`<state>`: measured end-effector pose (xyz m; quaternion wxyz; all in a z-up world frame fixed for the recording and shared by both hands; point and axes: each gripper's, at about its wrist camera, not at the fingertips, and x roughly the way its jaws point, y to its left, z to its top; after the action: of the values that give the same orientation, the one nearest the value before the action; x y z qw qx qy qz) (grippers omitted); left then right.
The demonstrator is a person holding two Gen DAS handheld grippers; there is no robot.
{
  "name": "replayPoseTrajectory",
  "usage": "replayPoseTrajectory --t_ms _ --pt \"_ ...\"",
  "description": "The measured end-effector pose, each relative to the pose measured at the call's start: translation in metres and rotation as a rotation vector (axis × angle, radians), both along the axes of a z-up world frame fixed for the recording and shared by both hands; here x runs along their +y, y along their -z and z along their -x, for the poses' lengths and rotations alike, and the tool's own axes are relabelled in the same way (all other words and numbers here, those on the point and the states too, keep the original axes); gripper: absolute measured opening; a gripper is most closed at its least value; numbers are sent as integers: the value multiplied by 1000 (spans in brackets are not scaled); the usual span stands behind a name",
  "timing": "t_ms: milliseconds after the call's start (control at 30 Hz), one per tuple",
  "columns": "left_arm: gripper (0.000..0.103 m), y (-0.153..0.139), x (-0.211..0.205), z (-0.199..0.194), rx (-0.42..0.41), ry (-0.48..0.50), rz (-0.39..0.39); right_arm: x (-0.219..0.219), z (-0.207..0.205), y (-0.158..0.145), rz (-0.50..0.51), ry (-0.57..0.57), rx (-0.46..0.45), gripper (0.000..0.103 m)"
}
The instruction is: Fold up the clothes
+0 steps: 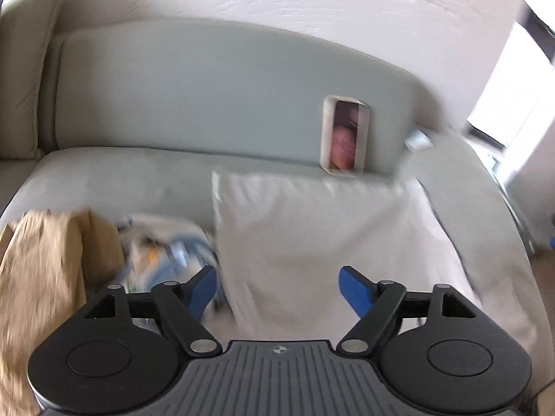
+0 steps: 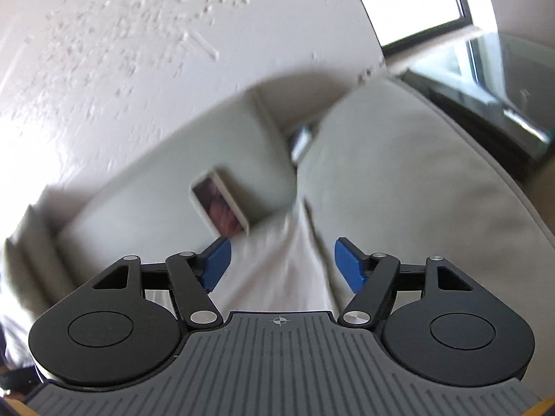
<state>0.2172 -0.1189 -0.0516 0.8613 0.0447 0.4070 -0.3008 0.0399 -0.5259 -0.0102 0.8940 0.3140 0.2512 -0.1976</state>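
A white garment [image 1: 326, 239] lies spread flat on the sofa seat, reaching the right armrest. My left gripper [image 1: 277, 289] hovers open above its near edge, blue fingertips [image 1: 355, 289] wide apart and empty. To its left sit a tan garment [image 1: 45, 270] and a blue-and-white patterned bundle of clothes [image 1: 170, 253]. In the right wrist view my right gripper [image 2: 281, 265] is open and empty, tilted over a strip of the white garment [image 2: 277, 270] beside the armrest. Both views are motion-blurred.
A grey sofa backrest [image 1: 208, 93] stands behind the clothes, with a phone [image 1: 345, 135] propped against it, the phone [image 2: 220, 204] also visible from the right. The padded armrest [image 2: 399, 180] is at right, with a dark glass side table [image 2: 492, 86] and a bright window beyond. A cushion [image 1: 24, 69] sits far left.
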Motion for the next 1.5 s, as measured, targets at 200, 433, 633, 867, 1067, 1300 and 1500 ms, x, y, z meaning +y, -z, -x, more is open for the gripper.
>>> replayPoseTrajectory --t_ms 200,433,633,867,1067,1300,1500 --pt "79 51 -17 107 -4 106 -85 0 98 53 -160 155 81 67" --pt "78 88 -13 149 33 58 -183 -34 143 114 -281 315 102 64" --pt "78 90 2 163 53 21 -160 -47 141 139 -293 335 2 59" --pt "78 93 20 173 62 -12 -136 -31 137 126 -149 300 -13 2" --pt "78 92 25 175 72 -17 -114 23 103 83 162 89 36 2" --pt "78 94 28 181 67 -14 -111 109 65 92 410 -242 152 2" --pt "78 96 28 183 68 -9 -117 159 50 126 407 -435 275 17"
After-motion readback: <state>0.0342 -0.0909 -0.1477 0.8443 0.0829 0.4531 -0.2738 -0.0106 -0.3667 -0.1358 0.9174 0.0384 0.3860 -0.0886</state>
